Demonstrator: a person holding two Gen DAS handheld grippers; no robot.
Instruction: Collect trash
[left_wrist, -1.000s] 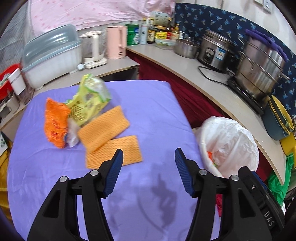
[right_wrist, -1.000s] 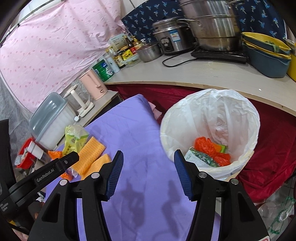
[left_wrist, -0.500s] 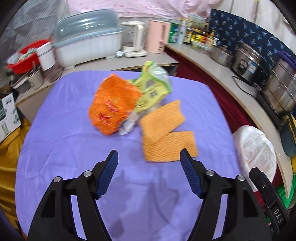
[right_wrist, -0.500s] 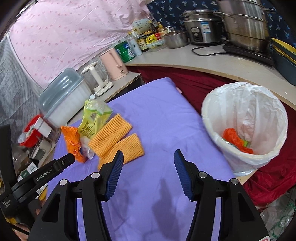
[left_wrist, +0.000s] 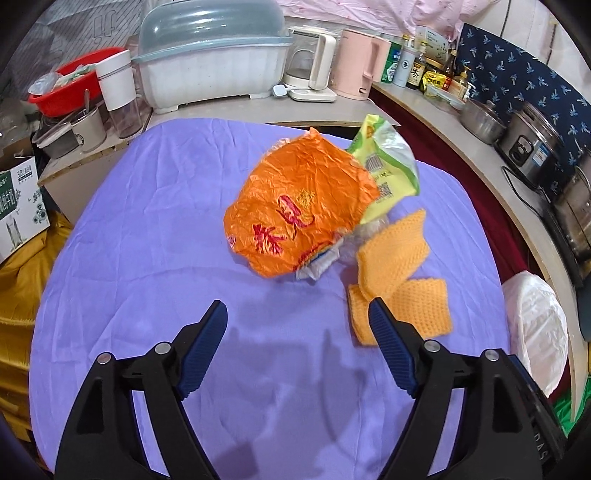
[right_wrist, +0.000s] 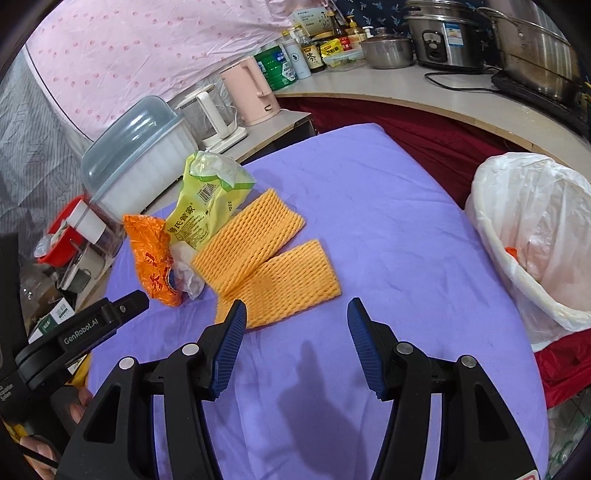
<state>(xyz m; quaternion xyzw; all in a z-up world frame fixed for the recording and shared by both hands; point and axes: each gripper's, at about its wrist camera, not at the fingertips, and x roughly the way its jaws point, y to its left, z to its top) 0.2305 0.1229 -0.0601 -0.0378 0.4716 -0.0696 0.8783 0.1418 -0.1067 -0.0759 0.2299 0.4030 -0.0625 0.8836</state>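
on the purple bench (right_wrist: 369, 206) we count two orange foam nets (right_wrist: 255, 236) (right_wrist: 288, 282), one orange wrapper (right_wrist: 155, 254), one yellow-green packet (right_wrist: 201, 205) and one clear crumpled bag (right_wrist: 186, 271). beside it we count one white-lined bin (right_wrist: 532, 236). behind, we count one pink kettle (right_wrist: 255, 92) and one glass kettle (right_wrist: 207, 114).

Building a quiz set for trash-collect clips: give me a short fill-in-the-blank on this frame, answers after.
1. The table is covered with a ____ cloth.
2. The two foam net sleeves are ____ in colour.
3. The bin beside the table is lined with a ____ plastic bag.
4. Nothing lies between the fingers of the right gripper, so it is ____.

Missing words: purple; orange; white; empty
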